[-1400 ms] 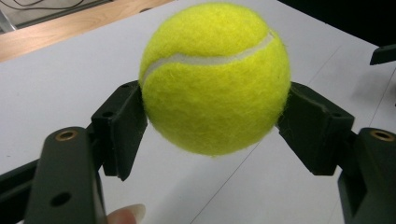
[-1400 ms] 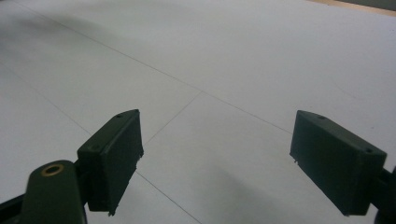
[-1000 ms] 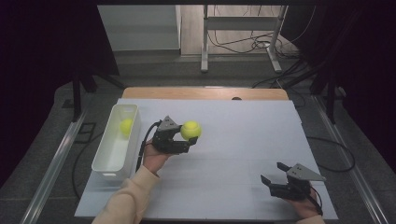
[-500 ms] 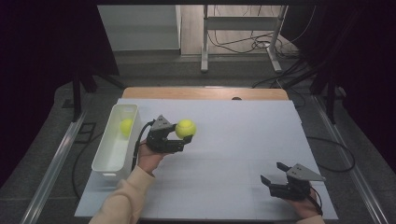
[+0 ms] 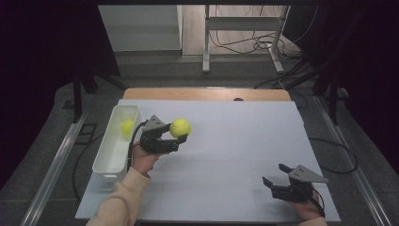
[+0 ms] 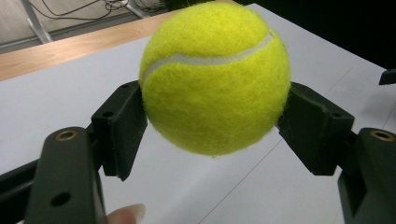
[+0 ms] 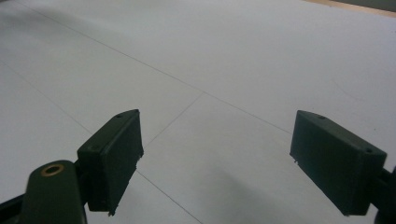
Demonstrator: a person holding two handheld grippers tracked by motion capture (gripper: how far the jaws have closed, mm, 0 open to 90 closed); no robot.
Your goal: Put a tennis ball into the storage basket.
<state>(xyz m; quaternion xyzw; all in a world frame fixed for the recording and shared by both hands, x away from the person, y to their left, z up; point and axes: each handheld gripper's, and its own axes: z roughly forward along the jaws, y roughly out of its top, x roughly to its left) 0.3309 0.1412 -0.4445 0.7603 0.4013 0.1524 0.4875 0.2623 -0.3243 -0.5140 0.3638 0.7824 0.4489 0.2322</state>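
Care matters most now, since the left hand-held gripper [image 5: 181, 139] is grasping a tennis ball [image 5: 180, 127] clear of the desk [image 5: 235, 155], just right of the white bin [image 5: 109, 162] at the left edge. In the high view a second ball [image 5: 127, 127] already lies in the far part of that bin, so my judgement is that the carried ball is headed there too. To do it well, the person should keep the squeeze firm, bring the ball over the bin's right wall with room to spare, lower it inside and only then let go, so it does not bounce out or roll across the desk. The left forearm comes in from the near edge, slanting toward the far left, with the wrist roughly level and the jaws pointing right. The right hand-held gripper [image 5: 277, 181] sits low at the near right corner, well apart from the ball.

In the left gripper view the ball [image 6: 215, 77] sits squarely between the two black pads [image 6: 122, 126], each pressing on a side of it near its widest part, with white desk below. That looks a secure hold.

In the right gripper view the right hand-held gripper [image 7: 217, 154] is released, jaws wide apart with nothing between them, aimed low across the bare desk [image 7: 224, 56].
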